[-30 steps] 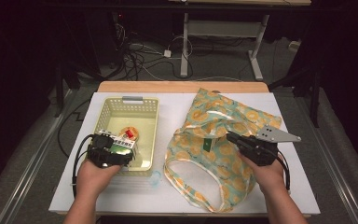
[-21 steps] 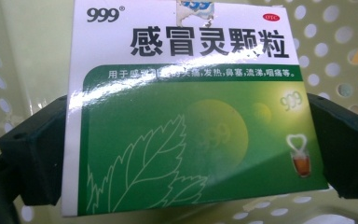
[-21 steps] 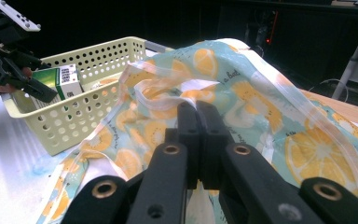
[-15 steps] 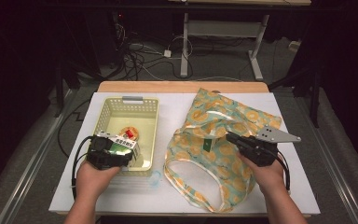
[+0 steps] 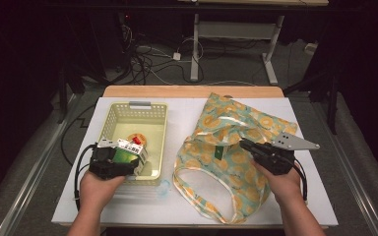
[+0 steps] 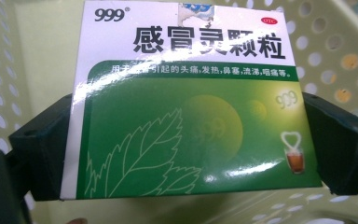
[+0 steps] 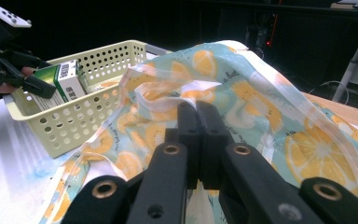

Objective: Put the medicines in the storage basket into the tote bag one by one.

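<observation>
From the high view, your left tool (image 5: pixel 128 158) sits at the near end of the pale yellow basket (image 5: pixel 109 121), gripping a green and white medicine box (image 5: pixel 123 153) over the basket's inside. Its jaws have just been closing slightly, with the box between them. A round orange item (image 5: pixel 139 139) lies on the basket floor just beyond the box. The basket stands on the left half of the white table (image 5: pixel 187 206). Your right tool (image 5: pixel 244 145) rests on the lemon-print bag (image 5: pixel 226 128), which lies spread over the right half of the table, well apart from the basket's far end and just beside its right wall.

In the left gripper view, the medicine box (image 6: pixel 191 116) stands between the two black jaws, both pressing on its sides, so the grip is firm. The basket's perforated walls (image 6: pixel 326 42) rise behind it.

In the right gripper view, your right tool (image 7: pixel 196 109) is clenched tight, jaws together; its tips touch the folded rim of the bag (image 7: pixel 242 88), but you cannot tell whether any cloth is pinched. To the left, the basket (image 7: pixel 98 100) holds your left tool (image 7: pixel 32 86), clamped on the box (image 7: pixel 60 81).
</observation>
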`<action>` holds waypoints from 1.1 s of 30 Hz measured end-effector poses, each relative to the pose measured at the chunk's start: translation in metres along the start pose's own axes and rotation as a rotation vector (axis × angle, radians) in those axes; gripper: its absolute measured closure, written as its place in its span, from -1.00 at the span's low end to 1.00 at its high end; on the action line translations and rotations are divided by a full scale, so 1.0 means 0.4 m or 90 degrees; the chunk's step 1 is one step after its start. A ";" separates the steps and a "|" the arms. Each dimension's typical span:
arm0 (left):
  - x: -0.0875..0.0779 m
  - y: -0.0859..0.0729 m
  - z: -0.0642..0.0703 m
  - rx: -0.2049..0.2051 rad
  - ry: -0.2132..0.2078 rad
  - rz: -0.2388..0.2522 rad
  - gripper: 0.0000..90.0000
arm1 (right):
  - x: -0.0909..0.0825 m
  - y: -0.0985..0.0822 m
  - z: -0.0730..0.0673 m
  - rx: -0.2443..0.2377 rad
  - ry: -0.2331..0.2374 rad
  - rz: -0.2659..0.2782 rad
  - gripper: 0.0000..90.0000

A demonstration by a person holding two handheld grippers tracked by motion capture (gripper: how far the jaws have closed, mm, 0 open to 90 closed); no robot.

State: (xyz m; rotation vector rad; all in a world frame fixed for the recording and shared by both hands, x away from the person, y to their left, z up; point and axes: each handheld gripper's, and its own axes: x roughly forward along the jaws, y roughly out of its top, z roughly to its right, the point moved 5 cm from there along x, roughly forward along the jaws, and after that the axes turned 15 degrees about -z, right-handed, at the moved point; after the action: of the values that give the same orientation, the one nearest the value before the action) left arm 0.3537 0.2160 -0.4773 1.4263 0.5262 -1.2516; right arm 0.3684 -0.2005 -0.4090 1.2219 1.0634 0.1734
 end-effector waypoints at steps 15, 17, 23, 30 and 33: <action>-0.040 -0.001 0.022 0.020 -0.022 0.074 -0.87 | -0.003 0.003 0.000 0.001 -0.003 0.002 1.00; -0.044 0.000 0.027 0.024 -0.025 0.081 -0.87 | 0.000 0.001 0.000 -0.003 -0.003 0.000 1.00; -0.066 0.003 0.044 0.026 -0.054 0.116 -0.87 | -0.006 0.005 -0.002 -0.005 -0.004 0.005 1.00; -0.086 0.013 0.087 0.048 -0.064 0.142 -0.87 | -0.013 0.009 -0.001 -0.005 -0.007 0.011 1.00; -0.098 0.019 0.111 0.063 -0.062 0.154 -0.87 | -0.014 0.010 -0.001 -0.006 -0.006 0.011 1.00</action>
State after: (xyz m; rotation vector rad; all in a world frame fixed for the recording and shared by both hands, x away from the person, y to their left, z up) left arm 0.3295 0.1860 -0.4316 1.4557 0.2202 -1.1573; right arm 0.3666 -0.2021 -0.4025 1.2227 1.0421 0.1857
